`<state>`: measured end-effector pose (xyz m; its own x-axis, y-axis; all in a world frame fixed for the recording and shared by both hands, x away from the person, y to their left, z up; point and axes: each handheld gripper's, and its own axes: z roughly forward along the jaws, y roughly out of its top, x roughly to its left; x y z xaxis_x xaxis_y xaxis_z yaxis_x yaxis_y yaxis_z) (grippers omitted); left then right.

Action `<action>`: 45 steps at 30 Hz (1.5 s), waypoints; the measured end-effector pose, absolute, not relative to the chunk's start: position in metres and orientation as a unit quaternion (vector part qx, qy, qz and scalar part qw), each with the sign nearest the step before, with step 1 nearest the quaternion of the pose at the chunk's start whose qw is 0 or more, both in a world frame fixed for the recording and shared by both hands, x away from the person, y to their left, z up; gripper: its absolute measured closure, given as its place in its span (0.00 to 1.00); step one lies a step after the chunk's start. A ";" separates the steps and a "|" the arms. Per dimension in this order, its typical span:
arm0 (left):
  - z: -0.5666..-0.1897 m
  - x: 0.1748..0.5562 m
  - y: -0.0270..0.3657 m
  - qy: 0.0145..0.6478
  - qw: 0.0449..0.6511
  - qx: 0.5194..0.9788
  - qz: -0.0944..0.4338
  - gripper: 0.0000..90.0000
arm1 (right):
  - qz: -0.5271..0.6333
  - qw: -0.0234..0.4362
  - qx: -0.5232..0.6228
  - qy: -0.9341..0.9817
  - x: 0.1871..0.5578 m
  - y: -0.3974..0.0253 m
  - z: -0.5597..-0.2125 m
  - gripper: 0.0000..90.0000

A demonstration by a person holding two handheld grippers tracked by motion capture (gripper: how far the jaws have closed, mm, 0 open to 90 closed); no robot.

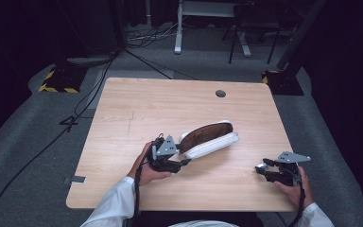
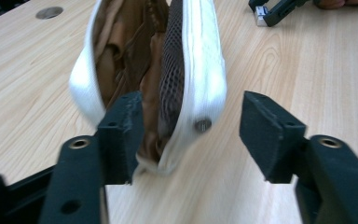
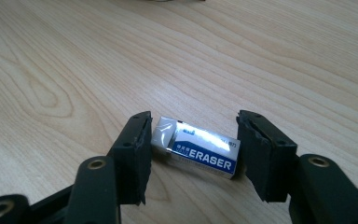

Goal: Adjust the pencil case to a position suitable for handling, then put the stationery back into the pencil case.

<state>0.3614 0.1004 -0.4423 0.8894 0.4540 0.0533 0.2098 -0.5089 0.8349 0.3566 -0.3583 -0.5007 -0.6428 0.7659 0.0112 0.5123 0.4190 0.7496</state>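
A white pencil pouch (image 1: 208, 138) with a brown lining lies unzipped in the middle of the wooden table (image 1: 170, 104). My left gripper (image 1: 183, 153) is open at its near end. In the left gripper view, one jaw sits in the pouch (image 2: 200, 70) mouth and the other stands clear to the right, so my left gripper (image 2: 191, 130) straddles the mesh-lined white wall. Near the front right edge, my right gripper (image 3: 193, 154) has its jaws pressed on both ends of a small blue and white eraser (image 3: 196, 151) resting on the wood. The same eraser (image 1: 261, 166) shows at the right gripper (image 1: 263, 169) tips.
A round cable hole (image 1: 220, 93) sits near the table's far edge. Cables run over the grey floor at the left, and a stand with yellow and black stripes (image 1: 59, 80) is beyond the far left corner. Chair and desk legs stand behind.
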 end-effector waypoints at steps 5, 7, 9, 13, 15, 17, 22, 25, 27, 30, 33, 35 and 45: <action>-0.451 0.349 0.124 0.229 0.427 0.861 0.156 0.28 | 0.375 0.168 0.390 0.824 0.357 -0.359 -0.500 0.52; -0.459 0.346 0.136 0.244 0.407 0.865 0.159 0.24 | 0.374 0.168 0.390 0.824 0.357 -0.359 -0.500 0.52; -0.465 0.346 0.145 0.258 0.395 0.868 0.156 0.21 | 0.373 0.168 0.391 0.824 0.357 -0.359 -0.500 0.52; -0.479 0.346 0.165 0.287 0.376 0.868 0.153 0.19 | 0.375 0.170 0.393 0.822 0.357 -0.359 -0.500 0.52; -0.481 0.346 0.168 0.294 0.375 0.866 0.152 0.19 | 0.375 0.170 0.393 0.822 0.357 -0.359 -0.499 0.52; -0.486 0.347 0.177 0.309 0.372 0.863 0.148 0.19 | 0.378 0.171 0.397 0.818 0.357 -0.361 -0.499 0.52; -0.496 0.347 0.180 0.319 0.351 0.867 0.152 0.19 | 0.385 0.176 0.396 0.815 0.356 -0.362 -0.496 0.52; -0.502 0.348 0.181 0.324 0.341 0.870 0.147 0.19 | 0.396 0.176 0.396 0.809 0.356 -0.364 -0.491 0.52; -0.503 0.348 0.182 0.329 0.348 0.866 0.143 0.18 | 0.403 0.180 0.396 0.805 0.357 -0.365 -0.486 0.52; -0.504 0.349 0.183 0.339 0.348 0.864 0.137 0.18 | 0.419 0.181 0.396 0.797 0.357 -0.366 -0.477 0.52; -0.504 0.349 0.183 0.340 0.346 0.864 0.135 0.18 | 0.431 0.187 0.390 0.792 0.358 -0.362 -0.466 0.52; -0.504 0.348 0.182 0.347 0.349 0.860 0.133 0.18 | 0.435 0.193 0.384 0.791 0.359 -0.356 -0.457 0.52; -0.504 0.348 0.182 0.349 0.349 0.859 0.134 0.18 | 0.465 0.215 0.336 0.791 0.363 -0.317 -0.415 0.52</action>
